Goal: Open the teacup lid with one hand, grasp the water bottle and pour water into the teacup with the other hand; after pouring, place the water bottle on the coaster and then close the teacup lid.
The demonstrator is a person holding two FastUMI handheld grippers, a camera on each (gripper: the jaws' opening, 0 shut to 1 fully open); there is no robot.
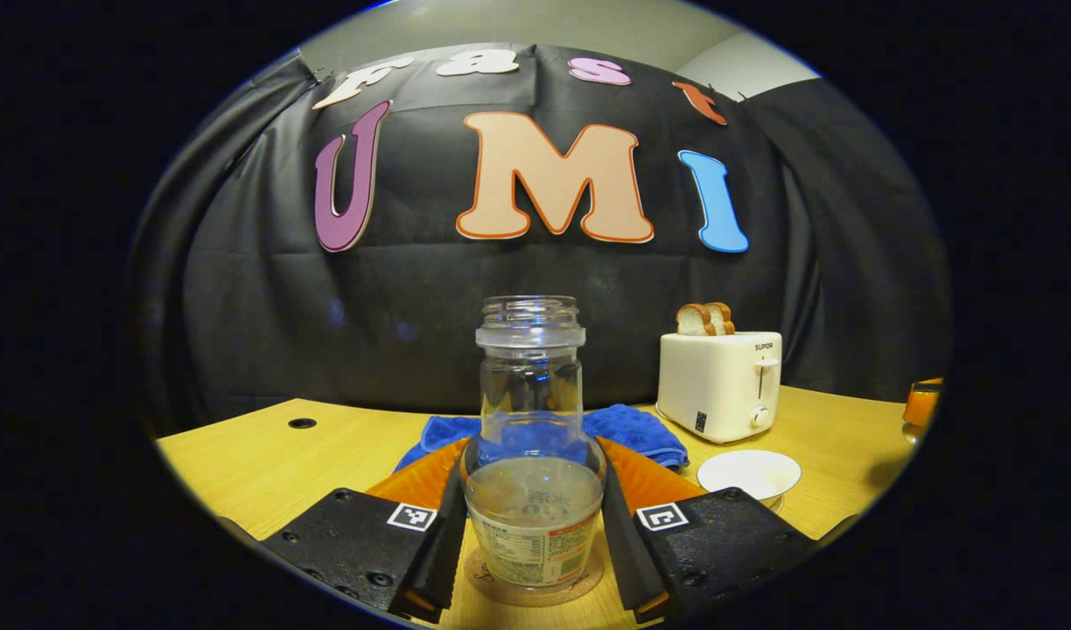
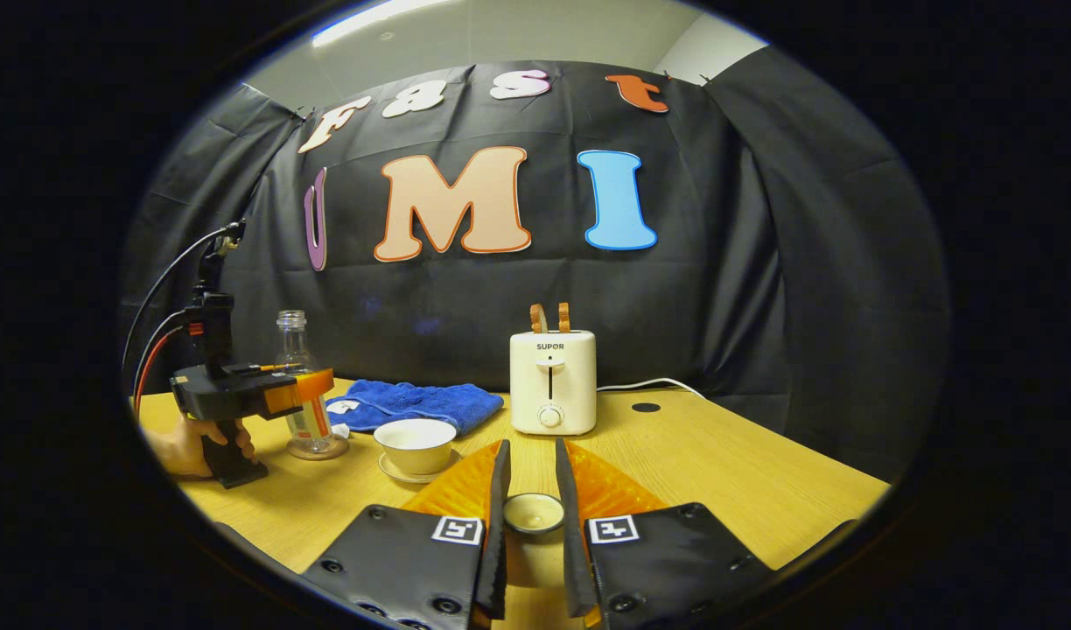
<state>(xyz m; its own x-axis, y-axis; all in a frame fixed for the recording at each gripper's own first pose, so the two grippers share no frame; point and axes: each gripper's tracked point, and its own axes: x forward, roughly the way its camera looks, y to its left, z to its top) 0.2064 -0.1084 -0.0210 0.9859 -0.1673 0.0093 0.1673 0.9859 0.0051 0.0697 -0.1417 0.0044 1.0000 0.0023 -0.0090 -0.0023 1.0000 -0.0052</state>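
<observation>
In the left gripper view, the left tool [image 1: 533, 516] is sitting with its two fingers on both sides of the water bottle [image 1: 533, 455], and the pads seem to be pressing on its lower body. The bottle is standing upright on a round coaster [image 1: 535, 588], open at the top, with some cloudy water in the bottom part. Just behind the bottle a blue cloth [image 1: 632, 430] is lying on the desk [image 1: 264, 455]. To the right of the tool the teacup [image 1: 749, 473] is standing uncovered, and beyond it a white toaster [image 1: 719, 383] is holding two slices of bread.

In the right gripper view, the right tool [image 2: 534, 512] is pinching the small teacup lid [image 2: 534, 513] between its nearly closed fingers, low over the desk. Ahead and a little to the left the open teacup [image 2: 415, 444] is resting on its saucer. Farther left, a hand [image 2: 185, 444] is holding the left tool [image 2: 301, 391] against the bottle [image 2: 297, 385].
</observation>
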